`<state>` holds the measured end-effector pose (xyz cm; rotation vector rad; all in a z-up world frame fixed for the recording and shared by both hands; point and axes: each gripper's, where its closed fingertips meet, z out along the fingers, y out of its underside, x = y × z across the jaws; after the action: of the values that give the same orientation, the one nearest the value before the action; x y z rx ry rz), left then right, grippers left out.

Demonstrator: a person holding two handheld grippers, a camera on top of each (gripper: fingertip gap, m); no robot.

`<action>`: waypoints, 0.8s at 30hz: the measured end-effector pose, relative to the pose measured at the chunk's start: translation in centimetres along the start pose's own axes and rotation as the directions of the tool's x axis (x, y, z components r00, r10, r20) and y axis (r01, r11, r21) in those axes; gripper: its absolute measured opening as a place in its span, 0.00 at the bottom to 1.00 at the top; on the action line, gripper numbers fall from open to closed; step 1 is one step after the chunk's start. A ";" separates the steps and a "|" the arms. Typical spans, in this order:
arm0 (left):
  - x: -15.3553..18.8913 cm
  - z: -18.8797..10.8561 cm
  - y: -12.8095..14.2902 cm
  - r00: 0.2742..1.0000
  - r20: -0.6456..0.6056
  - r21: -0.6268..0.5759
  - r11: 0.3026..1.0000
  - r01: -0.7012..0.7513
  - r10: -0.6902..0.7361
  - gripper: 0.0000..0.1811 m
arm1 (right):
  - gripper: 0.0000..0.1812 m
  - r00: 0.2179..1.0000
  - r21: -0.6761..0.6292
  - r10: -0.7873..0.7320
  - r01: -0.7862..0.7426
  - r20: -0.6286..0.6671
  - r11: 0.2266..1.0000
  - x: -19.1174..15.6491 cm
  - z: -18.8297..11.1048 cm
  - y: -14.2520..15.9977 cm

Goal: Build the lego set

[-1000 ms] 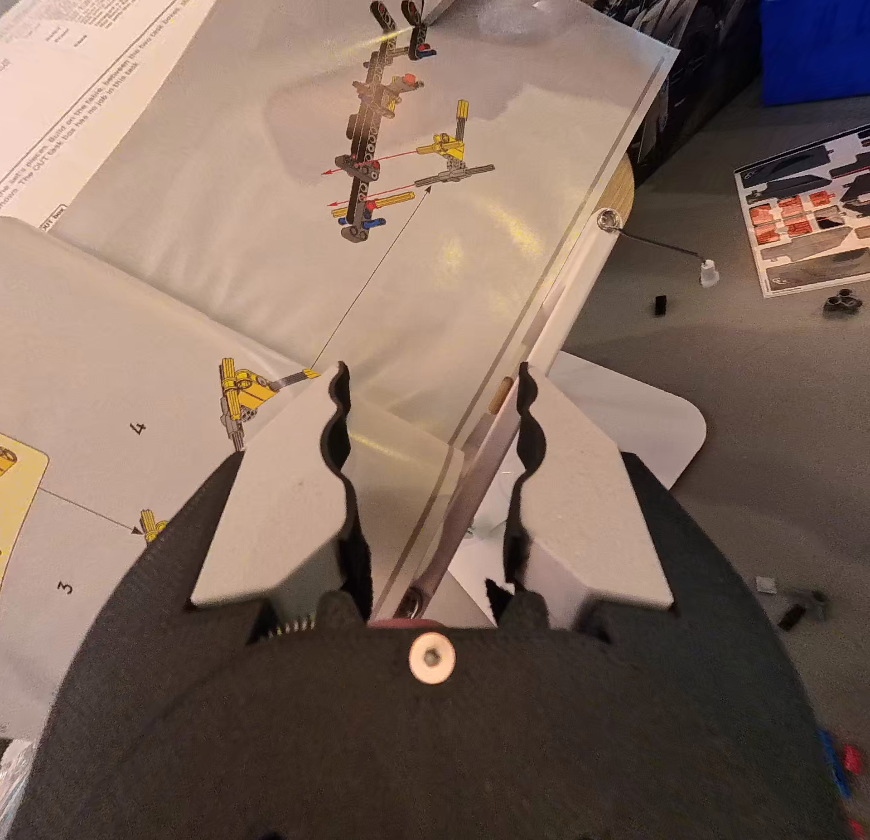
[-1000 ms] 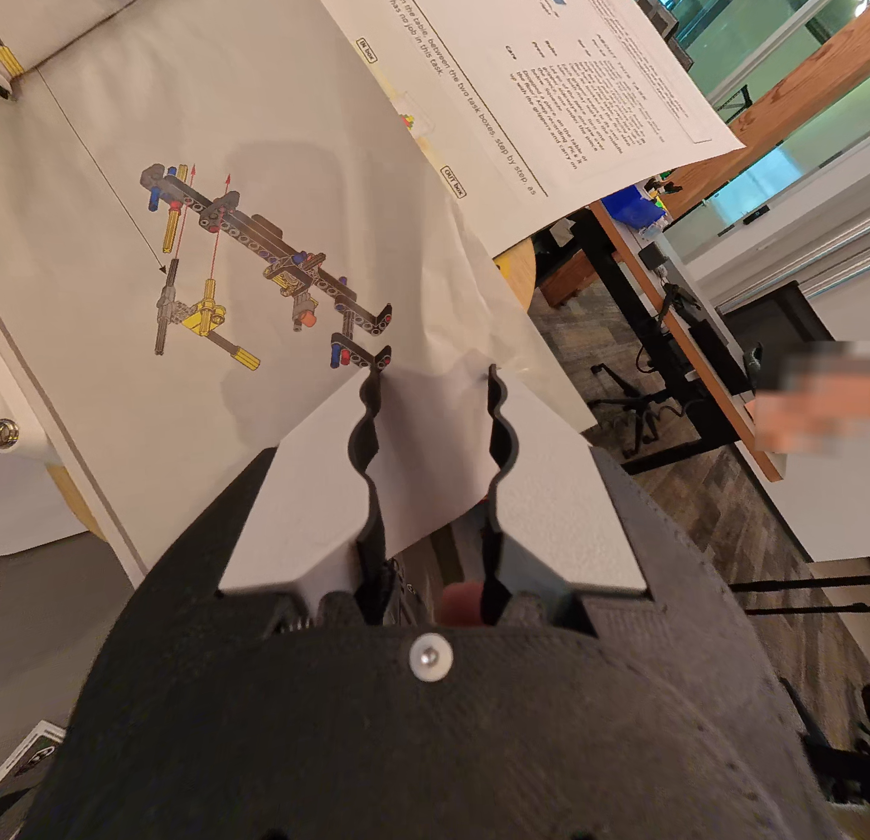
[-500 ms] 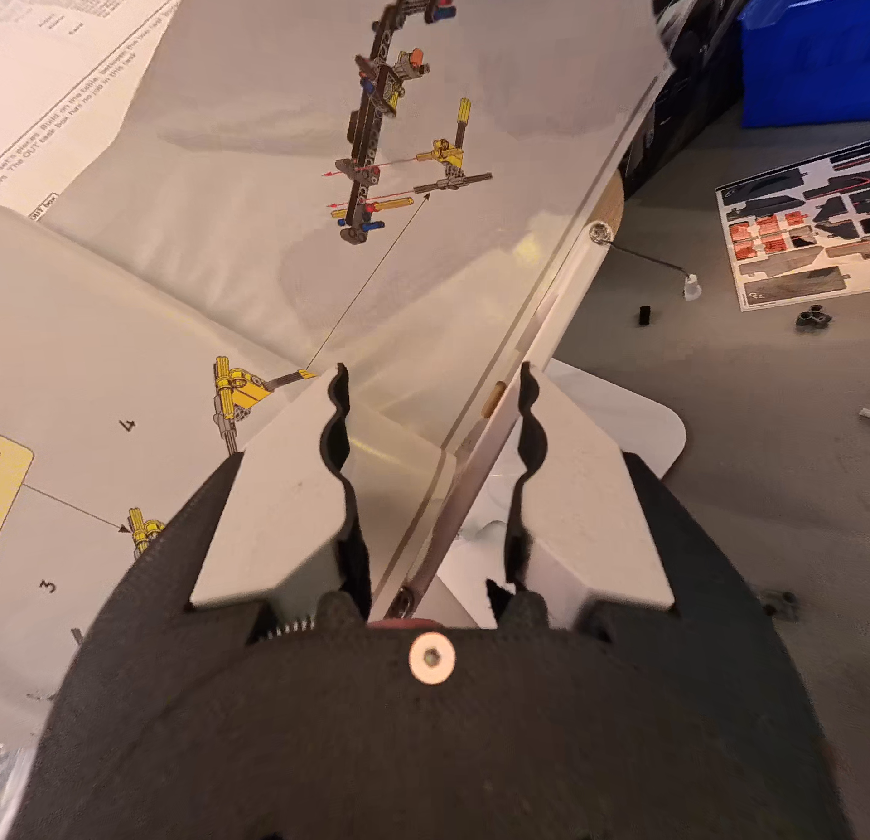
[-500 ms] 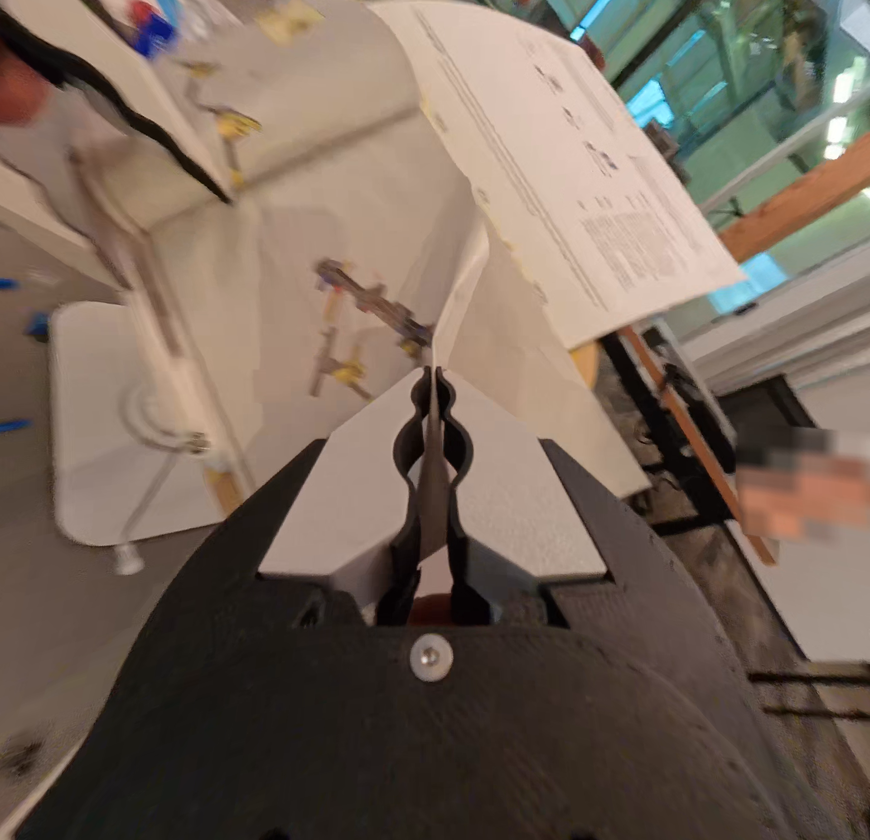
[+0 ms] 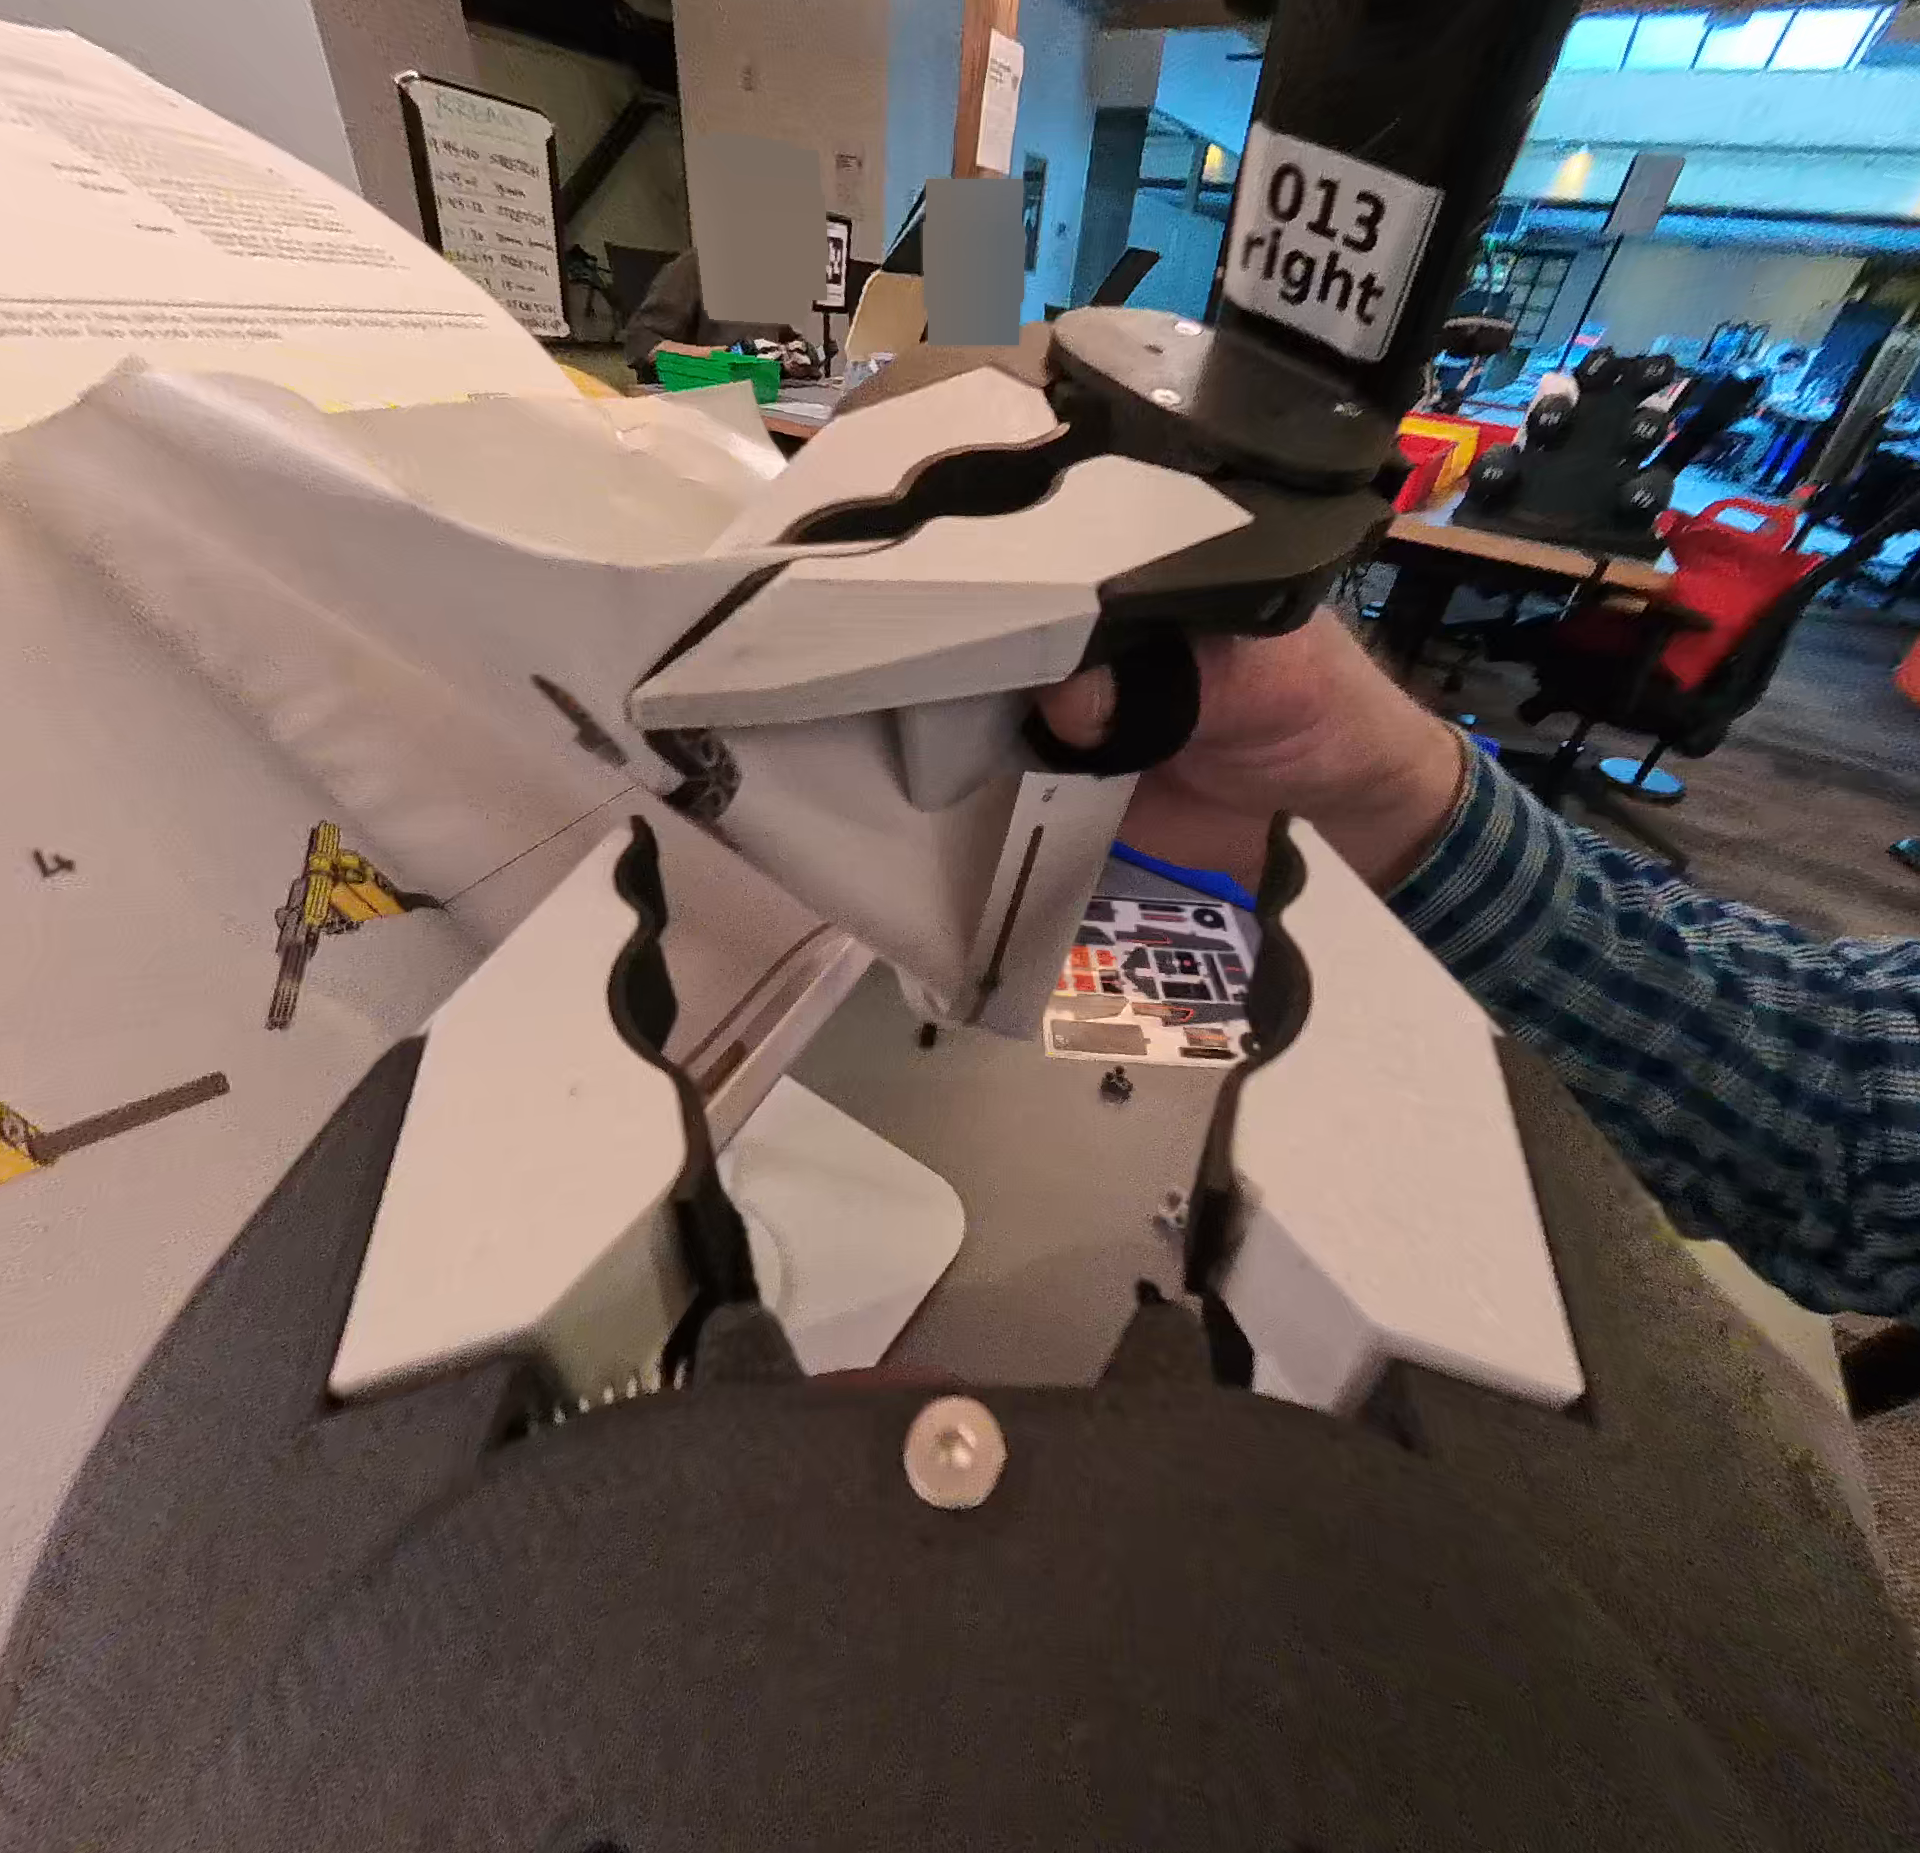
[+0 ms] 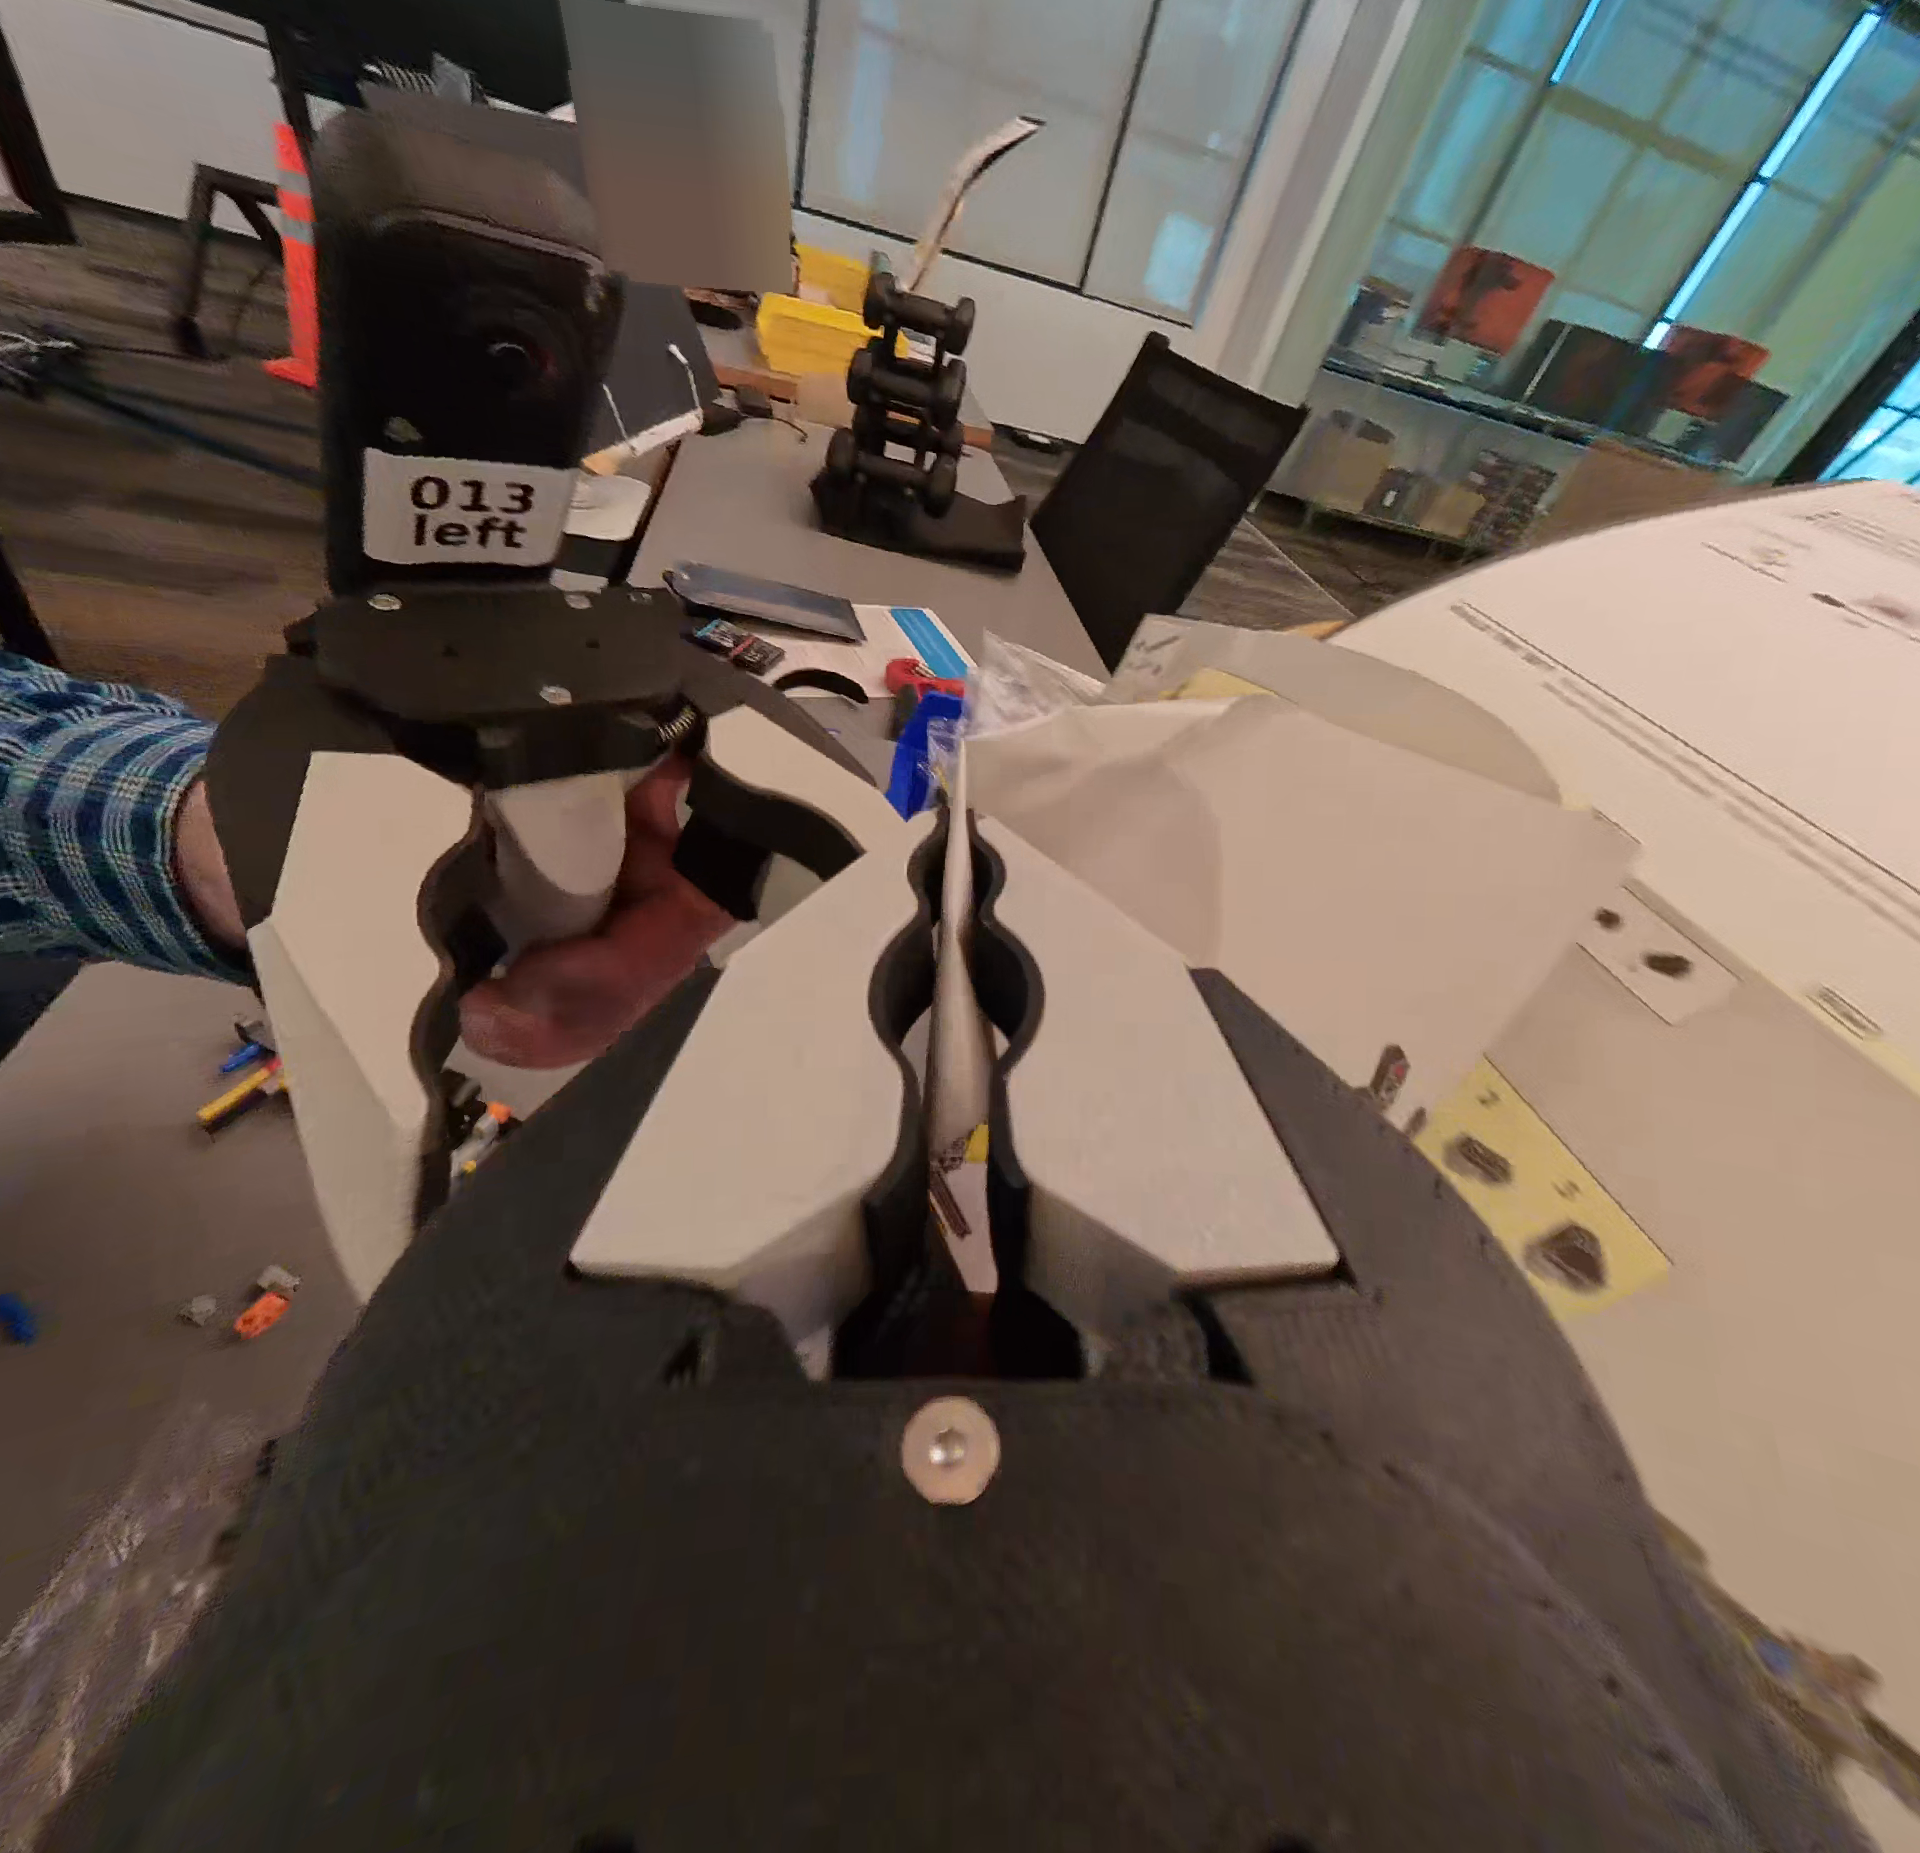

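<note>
Nearest my left camera, my left hand-held gripper [image 5: 956, 930] stands wide, its two pale fingers well apart with nothing between them. It is levelled just above the bench [image 5: 1039, 1159], and through the gap I see a white rounded base plate [image 5: 862, 1221] and bare grey surface. To its left lies the open instruction booklet [image 5: 208, 764], showing yellow and grey part drawings.

Just beyond, my right hand-held gripper [image 5: 727, 577] comes in from the right, turned on its side so its fingers stack one over the other. They are pinched together on a booklet page [image 5: 499, 577], which is lifted and bowed up off the spread. A hand [image 5: 1268, 733] in a blue plaid sleeve [image 5: 1714, 1055] wraps the handle below, one finger through the black trigger loop.

From my right camera the same page [image 6: 961, 972] shows edge-on, clamped between the narrow fingers and rising upright past their tips. The left hand-held gripper [image 6: 582, 920] sits just to the left, facing me, held from beneath by the other hand [image 6: 592, 962].

Farther off on the bench lie a sticker sheet [image 5: 1153, 982] and loose lego pieces [image 6: 249, 1086] in yellow, blue and orange. Beyond that, a black rack of dumbbells [image 6: 904, 401] stands on another desk.
</note>
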<state>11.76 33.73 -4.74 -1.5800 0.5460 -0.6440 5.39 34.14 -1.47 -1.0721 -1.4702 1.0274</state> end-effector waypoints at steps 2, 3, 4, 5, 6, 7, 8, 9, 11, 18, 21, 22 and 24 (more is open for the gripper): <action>-0.2 -0.2 0.1 1.000 0.021 -0.005 1.000 -0.006 0.006 0.60 | 0.00 0.998 0.030 0.049 -0.050 0.043 0.998 -0.6 1.0 -0.5; -0.3 -0.2 0.2 0.999 0.035 -0.015 1.000 -0.023 0.024 0.60 | 0.00 0.996 0.047 0.076 -0.079 0.055 0.996 -0.7 1.4 -0.8; -0.4 -0.2 0.2 0.998 0.056 -0.020 0.999 -0.040 0.041 0.59 | 0.01 0.993 0.063 0.098 -0.102 0.063 0.993 -0.8 1.7 -1.1; -0.8 -0.2 0.6 0.994 0.093 -0.045 0.997 -0.057 0.061 0.56 | 0.02 0.991 0.073 0.114 -0.120 0.075 0.990 -1.0 2.0 -1.4; -1.1 -0.1 0.9 0.991 0.111 -0.067 0.996 -0.067 0.074 0.56 | 0.05 0.989 0.076 0.125 -0.132 0.085 0.988 -1.2 2.4 -1.7; -1.1 -0.2 1.0 0.991 0.110 -0.067 0.995 -0.071 0.078 0.53 | 0.09 0.986 0.082 0.133 -0.141 0.097 0.987 -1.5 2.6 -2.0; -1.0 -0.3 1.0 0.992 0.104 -0.058 0.996 -0.070 0.076 0.47 | 0.13 0.983 0.090 0.144 -0.155 0.118 0.984 -1.8 2.8 -2.4; -1.1 -0.6 0.9 0.993 0.097 -0.044 0.997 -0.056 0.061 0.43 | 0.16 0.977 0.096 0.157 -0.172 0.142 0.980 -2.2 3.0 -2.7; -1.3 -1.4 0.8 0.997 0.072 -0.013 1.000 -0.020 0.021 0.28 | 0.23 0.957 0.112 0.197 -0.224 0.212 0.968 -2.8 3.1 -3.4; -1.7 -4.3 0.4 0.997 -0.020 0.071 0.995 0.073 -0.072 0.00 | 0.37 0.894 0.210 0.306 -0.384 0.328 0.899 -2.7 2.2 -5.3; -2.6 -5.9 0.0 0.989 -0.051 0.111 0.984 0.141 -0.136 0.00 | 0.40 0.903 0.256 0.296 -0.380 0.313 0.889 -2.3 1.5 -5.7; -2.9 -6.5 -0.2 0.985 -0.070 0.133 0.977 0.166 -0.158 0.00 | 0.38 0.911 0.262 0.296 -0.372 0.287 0.891 -1.8 1.3 -5.6; -3.5 -8.0 -0.6 0.973 -0.115 0.163 0.963 0.215 -0.198 0.00 | 0.36 0.943 0.222 0.270 -0.311 0.195 0.924 -0.8 1.1 -4.5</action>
<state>3.72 30.41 -3.98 -1.4559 0.3875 -0.9074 3.88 32.17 2.55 -1.0619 -1.2846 1.5007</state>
